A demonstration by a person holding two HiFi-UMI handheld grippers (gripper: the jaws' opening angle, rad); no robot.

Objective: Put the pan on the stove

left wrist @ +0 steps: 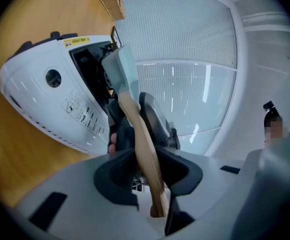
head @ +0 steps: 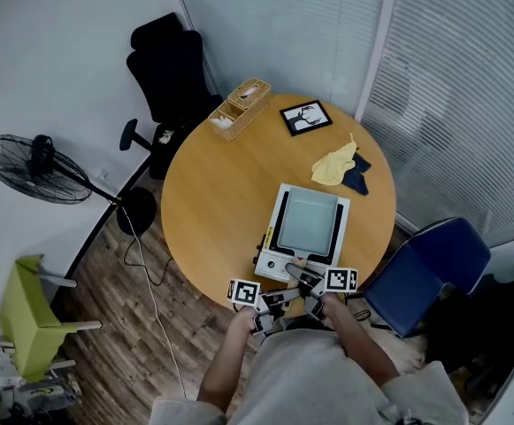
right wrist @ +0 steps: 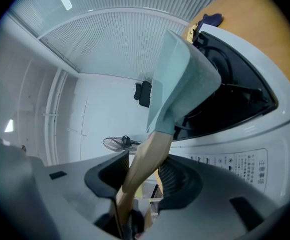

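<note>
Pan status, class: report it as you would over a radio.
Left gripper and right gripper both clamped on wooden handle. Pan over stove, contact unclear. Nothing blocking.

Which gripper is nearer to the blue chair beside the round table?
Right. The right gripper is at the side of the pan handle facing the blue chair; the left gripper is at its other side, farther away.

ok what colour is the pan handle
Light wood tan. The pan handle shows best in the left gripper view.
</note>
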